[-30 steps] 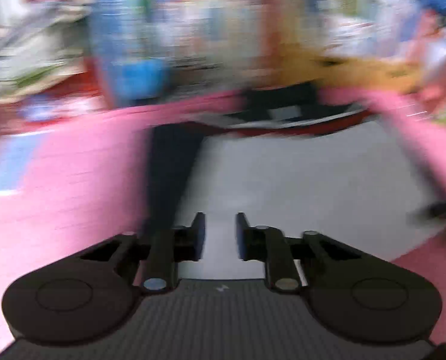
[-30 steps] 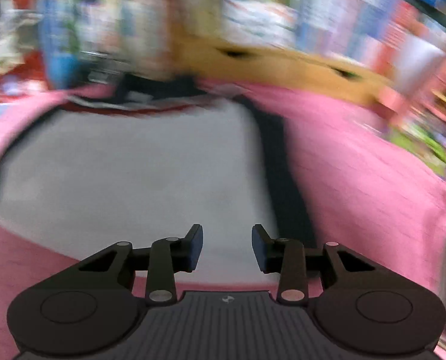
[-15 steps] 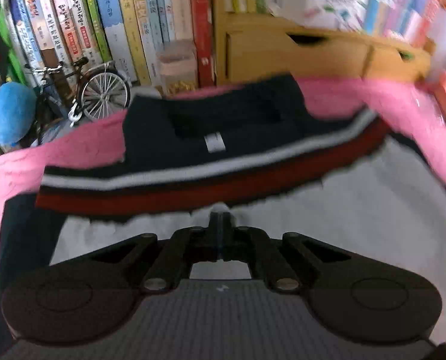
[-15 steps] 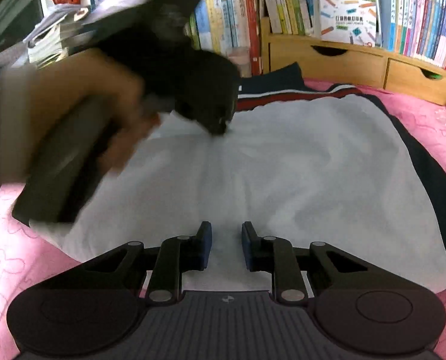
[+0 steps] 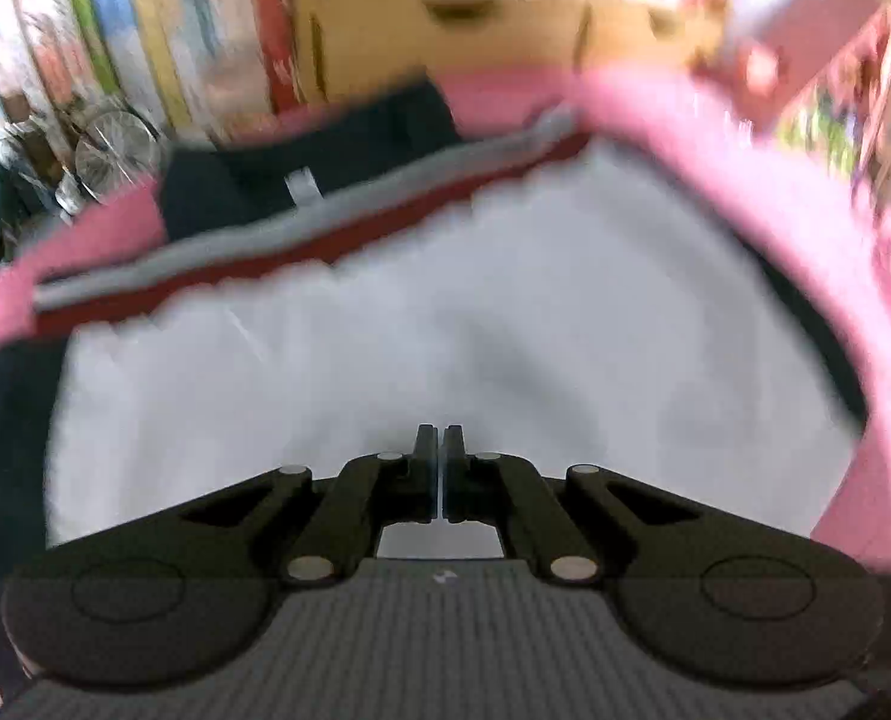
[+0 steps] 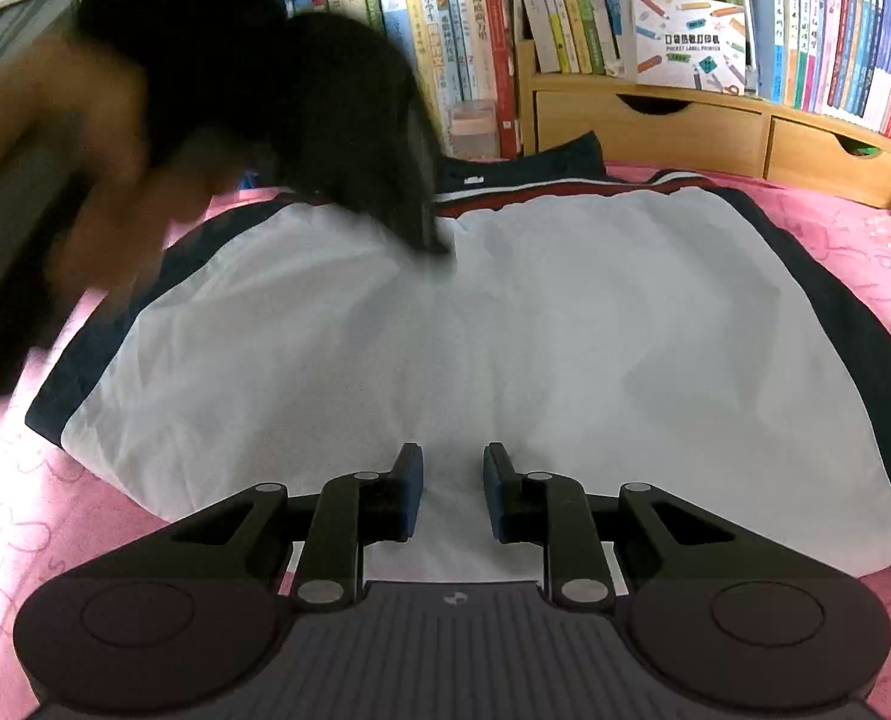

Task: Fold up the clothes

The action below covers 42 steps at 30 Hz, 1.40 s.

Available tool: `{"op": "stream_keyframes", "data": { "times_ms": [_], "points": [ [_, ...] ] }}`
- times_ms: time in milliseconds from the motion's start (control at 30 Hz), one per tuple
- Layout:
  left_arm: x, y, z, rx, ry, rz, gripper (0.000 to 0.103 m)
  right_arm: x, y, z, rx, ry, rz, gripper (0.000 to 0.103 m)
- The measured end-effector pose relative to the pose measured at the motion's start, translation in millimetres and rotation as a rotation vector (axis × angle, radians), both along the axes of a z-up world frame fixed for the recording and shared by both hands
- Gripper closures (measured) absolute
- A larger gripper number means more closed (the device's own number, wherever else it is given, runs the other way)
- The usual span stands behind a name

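While the left wrist view is blurred, a white shirt [image 5: 445, 312] with dark blue sides can still be made out, spread flat on a pink bed cover [image 5: 745, 144]. The shirt [image 6: 475, 330] is seen sharply in the right wrist view, where it is laid with its dark collar [image 6: 523, 165] at the far end, close to the wooden drawers [image 6: 655, 126]. A red and white stripe [image 6: 565, 189] is seen just below the collar. The left gripper [image 5: 439, 438] is shown shut, with its two fingers pressed together and only a thin line between them. It cannot be told whether any cloth is pinched there. In the right wrist view the left gripper [image 6: 427, 240] is seen as a dark blur, held by a hand [image 6: 103, 180], with its tip low over the upper middle of the white cloth, near the stripe. Whether the cloth is touched there cannot be told. The right gripper [image 6: 452, 468] is held over the near end of the shirt, close to the bottom edge. Its blue pads [image 6: 412, 492] are kept a little apart, and white cloth is seen in the gap between them, but a pinch cannot be made out. Rows of books [image 6: 565, 6] are stood on the shelf behind the bed, and a white box with pencils drawn on it [image 6: 688, 42] is set on top of the drawers. A small toy bicycle [image 5: 109, 150] is seen blurred at the far left.
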State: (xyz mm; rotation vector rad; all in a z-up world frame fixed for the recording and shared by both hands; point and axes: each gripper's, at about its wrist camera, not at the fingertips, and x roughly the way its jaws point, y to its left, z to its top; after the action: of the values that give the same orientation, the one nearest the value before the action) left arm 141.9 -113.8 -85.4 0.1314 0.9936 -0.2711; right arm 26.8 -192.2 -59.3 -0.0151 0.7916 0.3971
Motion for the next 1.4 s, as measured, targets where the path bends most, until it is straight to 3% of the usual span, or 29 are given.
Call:
{"op": "stream_keyframes", "data": {
  "times_ms": [100, 200, 267, 333, 367, 400, 467, 533, 633, 733, 900, 1000, 1100, 1200, 1300, 1400],
  "points": [
    [32.4, -7.2, -2.2, 0.049, -0.094, 0.05, 0.099, -1.7, 0.0, 0.4, 0.001, -0.002, -0.003, 0.079],
    [76.0, -0.3, 7.1, 0.034, -0.106, 0.147, 0.101, -2.0, 1.1, 0.2, 0.0, -0.004, -0.012, 0.079],
    [87.8, 1.5, 18.4, 0.066, -0.146, 0.169, 0.1, -1.4, 1.7, 0.9, 0.002, 0.003, -0.023, 0.079],
    [76.7, 3.6, 33.0, 0.065, -0.179, 0.141, 0.1, 0.3, 3.2, 4.5, -0.016, 0.021, -0.015, 0.077],
    [67.7, 4.9, 40.4, 0.053, -0.191, 0.12, 0.1, 2.0, 3.0, 8.7, -0.027, 0.039, -0.015, 0.068],
    [56.7, 6.0, 45.9, 0.043, -0.196, 0.094, 0.1, 2.4, 1.4, 12.3, -0.024, 0.043, -0.023, 0.05],
    [28.7, 6.0, 48.3, 0.024, -0.177, 0.03, 0.1, -2.8, -4.9, 20.6, -0.011, 0.016, -0.036, 0.036],
    [2.6, 2.1, 37.2, 0.005, -0.126, -0.039, 0.099, -9.3, -7.5, 26.0, -0.02, -0.002, -0.027, 0.036],
    [-10.2, -12.5, 5.3, 0.052, -0.079, -0.094, 0.099, -12.6, -5.5, 25.6, -0.023, 0.018, -0.026, 0.036],
    [8.9, -14.2, -10.8, 0.048, -0.118, -0.038, 0.098, -9.5, 2.3, 18.5, -0.037, 0.053, -0.036, 0.038],
    [55.1, -1.5, -13.4, 0.082, -0.163, 0.068, 0.1, -6.0, 12.6, 6.3, -0.067, 0.08, -0.05, 0.038],
    [64.8, -3.5, -8.7, 0.184, -0.196, 0.08, 0.101, -9.4, 18.3, 3.5, -0.1, 0.061, -0.04, 0.036],
    [54.8, 5.8, 13.8, 0.078, -0.179, 0.086, 0.1, -10.5, 19.6, 2.6, -0.103, 0.064, -0.032, 0.03],
    [14.6, -3.0, 30.9, 0.001, -0.163, -0.013, 0.099, -11.5, 21.7, 1.2, -0.107, 0.061, -0.028, 0.027],
    [-22.3, -20.8, 20.3, -0.011, -0.077, -0.117, 0.099, -10.6, 24.4, -0.2, -0.109, 0.058, -0.034, 0.023],
    [-25.8, -29.1, -8.3, 0.056, -0.051, -0.132, 0.097, -10.0, 26.5, -1.3, -0.114, 0.055, -0.044, 0.021]
  ]
}}
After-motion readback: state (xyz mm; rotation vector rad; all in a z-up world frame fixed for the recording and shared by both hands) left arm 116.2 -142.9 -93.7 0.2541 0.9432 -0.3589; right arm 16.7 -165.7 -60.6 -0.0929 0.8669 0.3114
